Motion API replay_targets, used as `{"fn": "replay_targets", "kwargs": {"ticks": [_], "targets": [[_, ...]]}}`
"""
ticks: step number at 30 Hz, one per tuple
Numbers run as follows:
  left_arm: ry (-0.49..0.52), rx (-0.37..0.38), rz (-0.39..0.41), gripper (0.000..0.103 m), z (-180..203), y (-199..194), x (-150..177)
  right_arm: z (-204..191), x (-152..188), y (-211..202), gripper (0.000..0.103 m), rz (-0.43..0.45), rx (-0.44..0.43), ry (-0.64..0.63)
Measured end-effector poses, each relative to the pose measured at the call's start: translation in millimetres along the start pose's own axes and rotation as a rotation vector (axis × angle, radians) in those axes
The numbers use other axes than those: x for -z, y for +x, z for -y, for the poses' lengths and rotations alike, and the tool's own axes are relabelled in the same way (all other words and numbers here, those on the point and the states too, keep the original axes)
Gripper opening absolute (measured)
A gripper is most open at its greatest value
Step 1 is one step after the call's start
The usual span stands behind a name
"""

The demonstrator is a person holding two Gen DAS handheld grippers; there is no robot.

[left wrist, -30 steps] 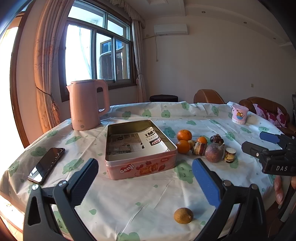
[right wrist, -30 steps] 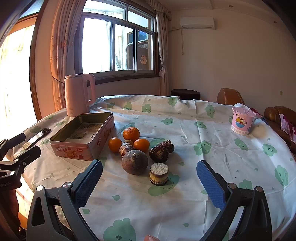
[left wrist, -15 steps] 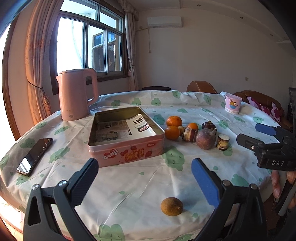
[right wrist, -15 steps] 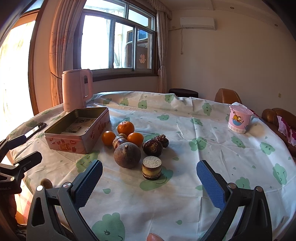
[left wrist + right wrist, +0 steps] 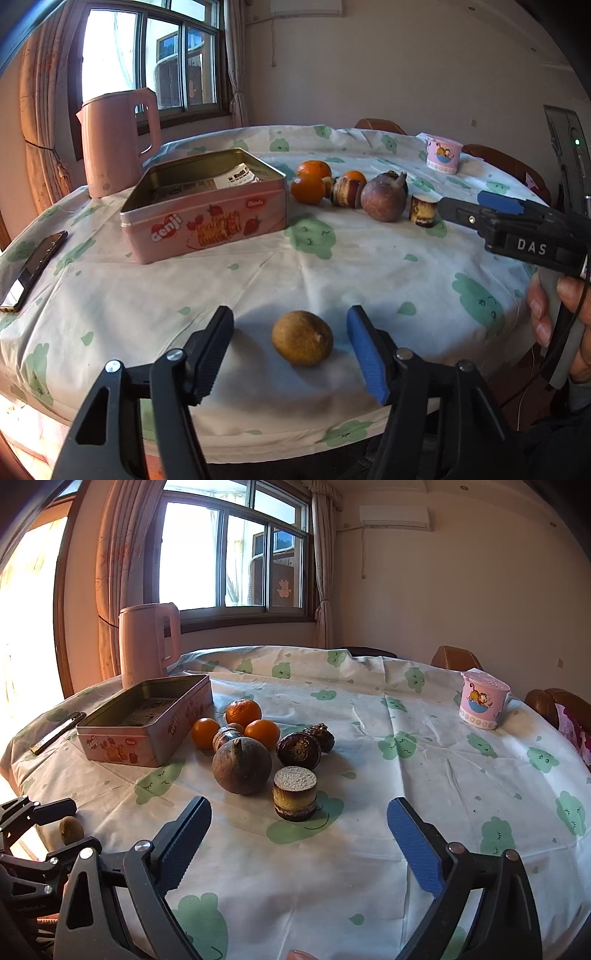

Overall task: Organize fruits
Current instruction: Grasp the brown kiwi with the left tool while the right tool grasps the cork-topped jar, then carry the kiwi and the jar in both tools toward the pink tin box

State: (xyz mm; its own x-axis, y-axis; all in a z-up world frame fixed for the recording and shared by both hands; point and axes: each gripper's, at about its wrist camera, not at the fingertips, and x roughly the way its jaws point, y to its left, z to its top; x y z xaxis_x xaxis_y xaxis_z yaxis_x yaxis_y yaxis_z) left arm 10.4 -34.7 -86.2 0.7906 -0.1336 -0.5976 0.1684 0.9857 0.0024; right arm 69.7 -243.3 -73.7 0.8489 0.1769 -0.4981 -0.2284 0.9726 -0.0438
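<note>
Left gripper (image 5: 291, 334), jaws closing, straddles a brownish round fruit (image 5: 302, 338) lying near the table's (image 5: 369, 280) 6 o'clock edge in the left wrist view; the pads stand clear of the fruit on both sides, a gap showing at each. Bare cloth lies between this fruit and the pink tin (image 5: 207, 218) at 11 o'clock, which sits open, paper visible inside.

Right gripper (image 5: 299, 829), jaws closing but wide, holds nothing; a short cut cylinder (image 5: 295, 794) stands just beyond its fingertips, at 12 o'clock in the right wrist view. Behind it, touching or nearly so, cluster a large purple-brown fruit (image 5: 242, 766), two dark rough fruits (image 5: 299, 751), and three oranges (image 5: 243, 712) beside the tin's right wall.

From 1 to 4 o'clock in that view the table is open cloth out to a pink cup (image 5: 482, 701) near the far edge. A pink kettle (image 5: 147, 646) stands behind the tin; a phone (image 5: 31, 267) lies by the left edge.
</note>
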Motion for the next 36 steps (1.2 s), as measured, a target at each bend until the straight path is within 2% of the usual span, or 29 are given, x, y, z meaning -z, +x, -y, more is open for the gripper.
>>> {"fn": "replay_targets", "kwargs": {"ticks": [2, 4, 5, 11, 14, 18, 21, 25, 36], "targets": [[0.016, 0.017, 0.004, 0.042, 2, 1, -1, -1, -1, 9, 0.077, -0.028, -0.003, -0.006], [0.034, 0.028, 0.003, 0.031, 5, 3, -5, -2, -3, 17, 0.071, -0.053, 0.011, -0.021], [0.042, 0.029, 0.001, 0.031, 6, 4, -7, -1, -4, 19, 0.066, -0.062, 0.017, -0.021], [0.031, 0.064, 0.029, 0.030, 2, 13, -27, 11, -17, 36, 0.057, -0.133, -0.004, 0.012], [0.000, 0.097, 0.037, 0.030, -2, 19, -38, 13, -19, 45, 0.047, -0.171, -0.043, 0.024], [-0.003, 0.125, 0.077, 0.030, 4, 23, -60, 3, -17, 48, 0.035, -0.197, -0.048, -0.030], [0.017, 0.125, 0.113, 0.030, 13, 26, -74, 3, -16, 47, 0.034, -0.188, -0.041, -0.031], [0.030, 0.122, 0.123, 0.030, 20, 33, -85, 6, -17, 41, 0.034, -0.145, -0.039, -0.022], [0.029, 0.100, 0.144, 0.030, 27, 43, -94, 5, -18, 27, 0.034, -0.044, -0.023, -0.029]]}}
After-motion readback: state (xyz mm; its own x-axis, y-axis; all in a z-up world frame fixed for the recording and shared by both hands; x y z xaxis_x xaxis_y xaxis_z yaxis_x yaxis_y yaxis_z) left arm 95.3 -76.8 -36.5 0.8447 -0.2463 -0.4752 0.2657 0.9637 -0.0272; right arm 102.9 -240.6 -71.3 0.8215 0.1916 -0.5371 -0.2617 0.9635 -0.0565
